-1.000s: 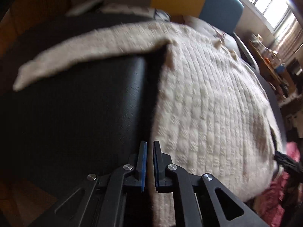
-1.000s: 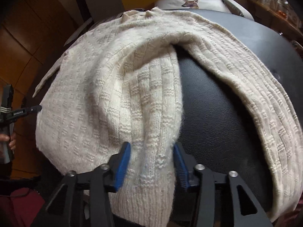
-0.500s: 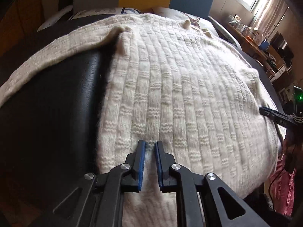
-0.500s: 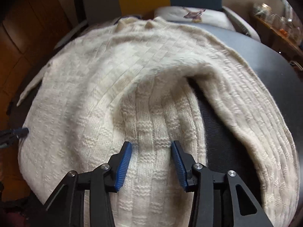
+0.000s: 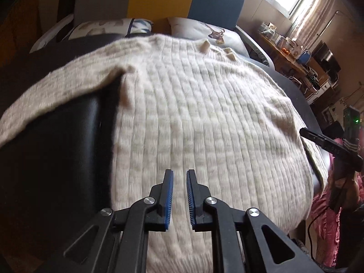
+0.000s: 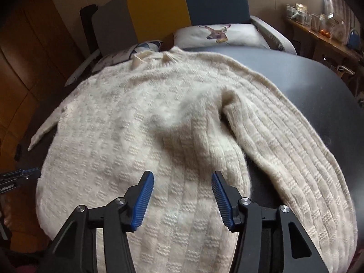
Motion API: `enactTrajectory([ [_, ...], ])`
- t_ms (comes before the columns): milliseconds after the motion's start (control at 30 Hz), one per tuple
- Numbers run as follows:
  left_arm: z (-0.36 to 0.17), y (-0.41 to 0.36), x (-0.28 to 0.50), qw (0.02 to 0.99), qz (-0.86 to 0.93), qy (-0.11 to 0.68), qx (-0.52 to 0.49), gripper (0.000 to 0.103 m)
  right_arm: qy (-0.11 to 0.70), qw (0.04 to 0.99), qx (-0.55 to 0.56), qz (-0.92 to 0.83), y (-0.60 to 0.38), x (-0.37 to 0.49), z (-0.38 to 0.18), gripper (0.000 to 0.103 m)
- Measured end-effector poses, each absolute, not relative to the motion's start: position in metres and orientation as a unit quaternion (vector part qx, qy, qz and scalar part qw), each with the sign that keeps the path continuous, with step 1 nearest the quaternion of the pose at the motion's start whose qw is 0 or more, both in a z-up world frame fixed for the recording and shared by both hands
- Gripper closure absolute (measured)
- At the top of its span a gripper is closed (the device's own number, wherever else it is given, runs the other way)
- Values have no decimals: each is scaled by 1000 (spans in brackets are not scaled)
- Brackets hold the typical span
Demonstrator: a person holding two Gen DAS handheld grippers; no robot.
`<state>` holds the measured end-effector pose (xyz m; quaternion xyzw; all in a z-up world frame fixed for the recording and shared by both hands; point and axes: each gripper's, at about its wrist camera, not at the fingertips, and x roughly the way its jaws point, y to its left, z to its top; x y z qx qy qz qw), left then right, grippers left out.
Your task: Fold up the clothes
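A cream knitted sweater [image 5: 204,125] lies spread flat on a dark leather surface [image 5: 56,159], collar at the far end. One sleeve [image 5: 56,91] stretches out to the left; the other sleeve [image 6: 295,147] runs down the right side. My left gripper [image 5: 180,173] hovers over the near hem, its jaws a narrow slit apart with nothing between them. My right gripper [image 6: 182,175] stands open over the sweater's [image 6: 136,125] lower right body, holding nothing. Each gripper shows at the edge of the other's view: the right gripper [image 5: 318,138] and the left gripper [image 6: 22,174].
Behind the collar lie a deer-print pillow [image 6: 218,34] and a second pillow [image 5: 109,26], against grey, yellow and blue seat backs [image 6: 159,11]. A side table with jars [image 6: 318,20] stands at the right. Pink fabric [image 5: 329,216] hangs below the surface's right edge.
My left gripper moved right, from the sweater's left edge onto its body. My right gripper rose off the folded side fabric and its jaws widened a little.
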<state>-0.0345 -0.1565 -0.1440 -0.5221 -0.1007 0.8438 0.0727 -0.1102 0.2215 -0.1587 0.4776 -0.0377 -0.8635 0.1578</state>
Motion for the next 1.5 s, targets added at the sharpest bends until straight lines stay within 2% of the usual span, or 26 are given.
enactTrajectory([
  [233, -116, -140, -121, 103, 875, -76, -467, 91, -8, 184, 454, -872, 180, -170, -137, 48],
  [433, -132, -121, -215, 88, 884, -25, -458, 91, -4, 181, 468, -865, 163, -235, -149, 48],
  [500, -151, -126, -239, 55, 879, -12, -474, 91, -6, 176, 478, -860, 159, -255, -159, 48],
  [600, -195, -158, -252, -19, 852, -15, -523, 91, -1, 147, 501, -853, 159, -282, -184, 48],
  [733, -201, -180, -234, -41, 861, -13, -507, 91, 5, 125, 493, -861, 161, -301, -206, 45],
  [800, -198, -184, -236, -50, 852, -25, -520, 92, 2, 134, 481, -866, 158, -304, -206, 36],
  [867, -184, -179, -244, -11, 849, -62, -524, 96, 0, 152, 477, -866, 153, -303, -205, 29],
  [967, -152, -153, -265, 133, 847, -135, -496, 85, -30, 191, 470, -861, 153, -298, -196, 29],
  [1000, -149, -141, -278, 172, 837, -151, -498, 85, -47, 208, 466, -859, 154, -297, -193, 29],
  [1100, -153, -104, -321, 249, 806, -159, -513, 80, -72, 236, 459, -854, 155, -295, -191, 29],
  [1267, -186, -70, -377, 282, 773, -122, -555, 80, -101, 260, 455, -846, 163, -293, -210, 27],
  [1500, -201, -55, -404, 320, 739, -118, -581, 78, -134, 294, 427, -845, 173, -289, -215, 20],
])
